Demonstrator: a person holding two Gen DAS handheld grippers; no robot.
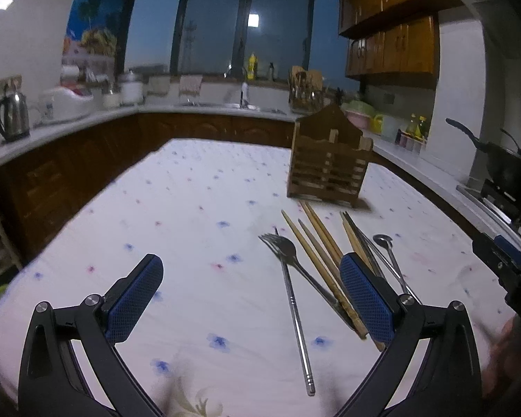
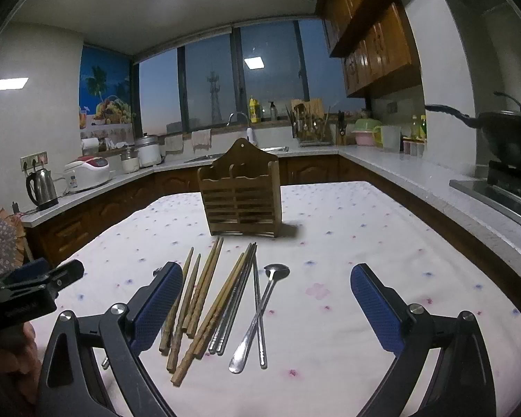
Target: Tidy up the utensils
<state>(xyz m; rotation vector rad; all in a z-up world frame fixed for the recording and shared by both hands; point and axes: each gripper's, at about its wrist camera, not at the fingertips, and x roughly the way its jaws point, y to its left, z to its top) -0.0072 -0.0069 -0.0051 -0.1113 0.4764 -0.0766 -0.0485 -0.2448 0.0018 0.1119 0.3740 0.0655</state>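
Utensils lie loose on the flowered tablecloth (image 2: 347, 243), none yet sorted. Largest thing on the cloth is the wooden holder (image 2: 241, 196), standing upright toward the far edge, slatted in front with what looks like two compartments; nothing shows above its rim. Just in front of it, fanned out with tips toward the holder, lie the wooden chopsticks (image 2: 198, 299), several of them, some touching at the handle ends. Beside these rests a pair of metal chopsticks (image 2: 236, 309), then a small metal spoon (image 2: 260, 307) crossed by one thin metal stick. The left wrist view adds a fork (image 1: 288, 278) and a second piece under it, on the side of the pile nearer the left gripper (image 1: 250, 299).

That gripper hangs over the near edge, jaws wide, nothing between them. The right gripper (image 2: 265, 307) hangs above the pile, jaws equally wide and empty.

All of it should be light and stiff. The steel pieces are probably slick and lie flat on soft cloth, so pinching mid-handle, across the narrow width, seems wisest. The wooden sticks likely grip better; taking them near the thick, carved ends looks safest, though neighbours may drag along.
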